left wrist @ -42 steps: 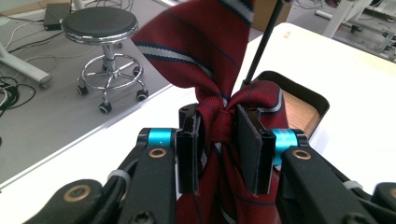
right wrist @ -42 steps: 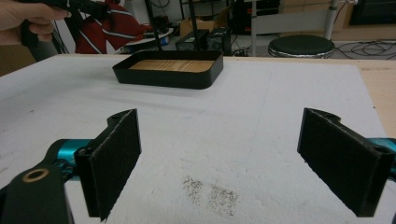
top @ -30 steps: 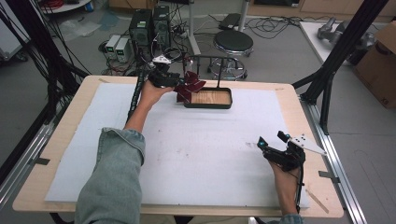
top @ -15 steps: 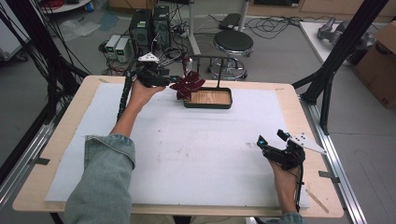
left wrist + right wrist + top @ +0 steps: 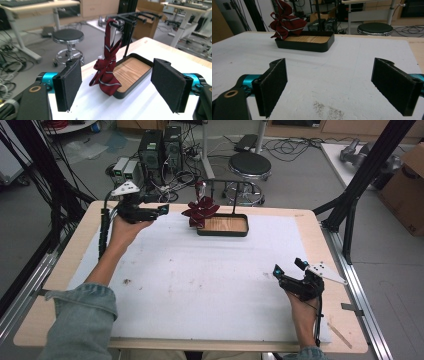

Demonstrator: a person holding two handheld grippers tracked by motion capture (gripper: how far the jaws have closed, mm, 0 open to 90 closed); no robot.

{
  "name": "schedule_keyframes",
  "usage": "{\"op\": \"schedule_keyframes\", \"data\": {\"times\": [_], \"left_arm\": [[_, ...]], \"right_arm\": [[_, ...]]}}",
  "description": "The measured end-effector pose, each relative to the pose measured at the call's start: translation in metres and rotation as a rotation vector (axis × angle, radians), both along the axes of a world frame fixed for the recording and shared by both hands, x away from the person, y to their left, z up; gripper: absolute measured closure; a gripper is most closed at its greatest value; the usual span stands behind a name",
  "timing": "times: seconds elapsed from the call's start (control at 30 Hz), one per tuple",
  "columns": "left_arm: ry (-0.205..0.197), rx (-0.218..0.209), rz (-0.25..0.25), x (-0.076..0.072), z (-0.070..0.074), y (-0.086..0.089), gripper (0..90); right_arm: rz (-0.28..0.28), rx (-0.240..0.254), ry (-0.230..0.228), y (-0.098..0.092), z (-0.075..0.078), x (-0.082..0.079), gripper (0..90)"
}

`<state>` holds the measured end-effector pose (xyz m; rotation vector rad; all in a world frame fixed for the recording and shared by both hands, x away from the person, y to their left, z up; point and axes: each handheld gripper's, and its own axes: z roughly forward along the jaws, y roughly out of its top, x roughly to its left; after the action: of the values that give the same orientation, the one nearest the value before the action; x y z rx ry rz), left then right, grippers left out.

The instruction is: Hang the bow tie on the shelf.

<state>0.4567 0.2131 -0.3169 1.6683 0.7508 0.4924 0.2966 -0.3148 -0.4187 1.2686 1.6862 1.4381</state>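
From the high view, one dark-red striped necktie [image 5: 200,212] hangs from a black metal rack [image 5: 220,183] rising over a black tray with a wooden floor [image 5: 223,225] near the far edge of the white-covered table [image 5: 200,285]. The left gripper [image 5: 161,210] hovers by the far left corner, the right gripper [image 5: 288,268] near the right edge, well apart from the tray.

The left gripper view adds detail: the necktie [image 5: 108,65] loops over one black peg among several on the rack [image 5: 135,17], its knotted end draped on the tray [image 5: 130,72] rim. Jaws spread wide, empty.

In the right gripper view the jaws also gape, holding nothing; tie [image 5: 284,23] and tray [image 5: 307,42] sit far ahead.
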Motion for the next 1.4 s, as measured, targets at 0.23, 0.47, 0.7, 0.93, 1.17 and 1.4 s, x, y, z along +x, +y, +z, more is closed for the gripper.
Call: {"op": "schedule_keyframes", "data": {"times": [0.23,0.47,0.7,0.93,1.17,1.4], "left_arm": [[-0.045,-0.020,0.051,-0.054,-0.001,0.029,22.8],[-0.056,-0.028,0.110,-0.101,-0.014,0.049,21.0],[-0.087,0.010,0.160,-0.138,-0.023,0.059,20.2],[-0.089,0.037,0.188,-0.165,-0.041,0.066,19.8],[-0.082,0.018,0.242,-0.189,-0.063,0.081,19.8],[-0.087,0.016,0.279,-0.200,-0.073,0.090,19.8]], "right_arm": [[0.002,-0.005,-0.010,0.003,0.000,0.002,12.4],[0.006,0.001,-0.007,0.003,0.001,0.005,12.4],[0.008,0.008,-0.005,0.004,0.002,0.005,12.3],[0.017,0.001,0.000,0.006,0.001,0.006,12.4],[0.016,-0.001,0.005,0.006,0.001,0.006,12.4],[0.025,-0.009,0.012,0.010,0.000,0.007,12.3]]}}
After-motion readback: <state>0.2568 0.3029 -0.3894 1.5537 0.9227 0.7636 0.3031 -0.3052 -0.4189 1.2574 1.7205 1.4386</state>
